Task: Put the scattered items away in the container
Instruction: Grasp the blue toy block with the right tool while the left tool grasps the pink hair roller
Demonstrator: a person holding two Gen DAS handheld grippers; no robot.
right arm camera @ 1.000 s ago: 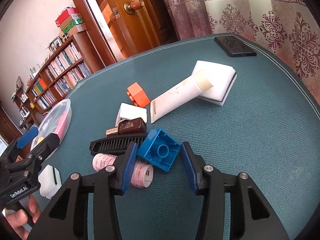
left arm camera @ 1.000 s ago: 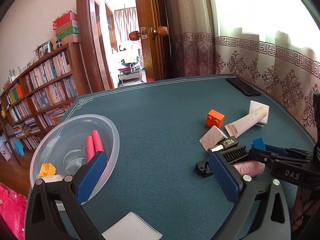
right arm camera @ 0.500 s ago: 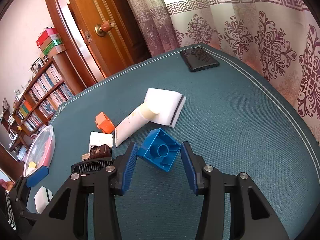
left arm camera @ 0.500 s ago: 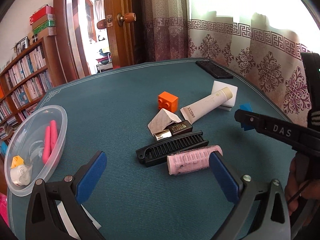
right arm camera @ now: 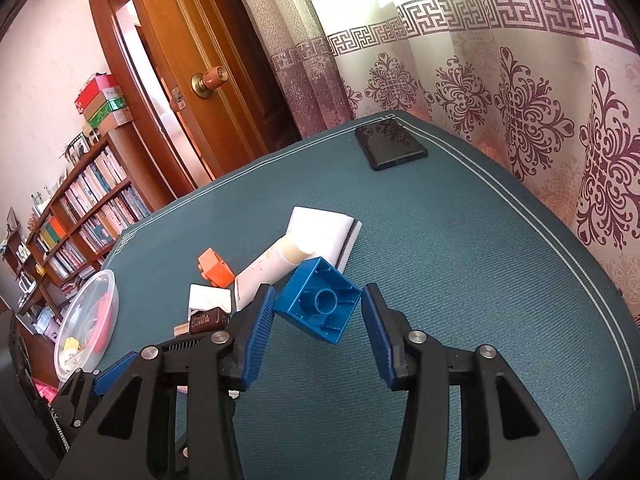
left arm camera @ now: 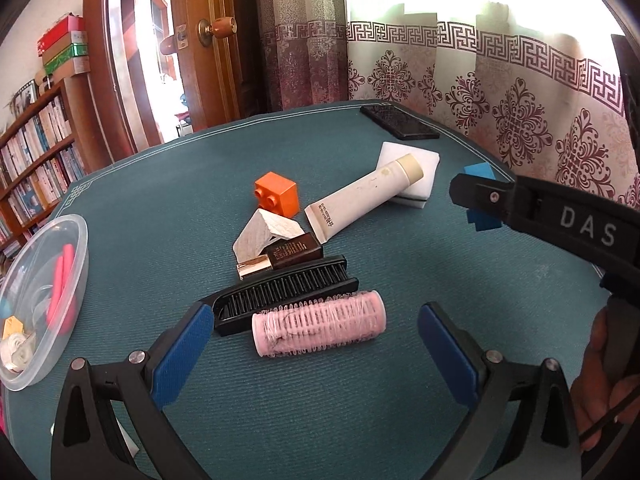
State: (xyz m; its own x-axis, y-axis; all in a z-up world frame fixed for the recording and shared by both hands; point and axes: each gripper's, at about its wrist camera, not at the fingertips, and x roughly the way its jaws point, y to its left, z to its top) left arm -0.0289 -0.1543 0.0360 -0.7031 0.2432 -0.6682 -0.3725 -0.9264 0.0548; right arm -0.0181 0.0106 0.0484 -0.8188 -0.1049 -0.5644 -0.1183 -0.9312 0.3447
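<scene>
**Blue brick held by its corners, bowl far off to my left**

My right hand-held gripper (right arm camera: 318, 314) was clenched on the blue brick (right arm camera: 318, 306), lifted clear of the worktop (right arm camera: 460, 280). The brick sat tilted, hollow underside facing my camera, pinched across 2 opposite corners rather than flat faces. I judged that the weak point: a jolt could have let it pivot or drop back among the clutter. It was squarish, with no clear long axis.

My left hand-held gripper (left arm camera: 316, 344) stood released, its jaws wide either side of the pink hair roller (left arm camera: 320, 328). The roller lay with its long axis running left to right, just beside the black comb (left arm camera: 286, 292). Closing carelessly could have snagged the comb too.

The clear bowl (left arm camera: 80, 248) waited at the worktop's left edge, well apart.
</scene>
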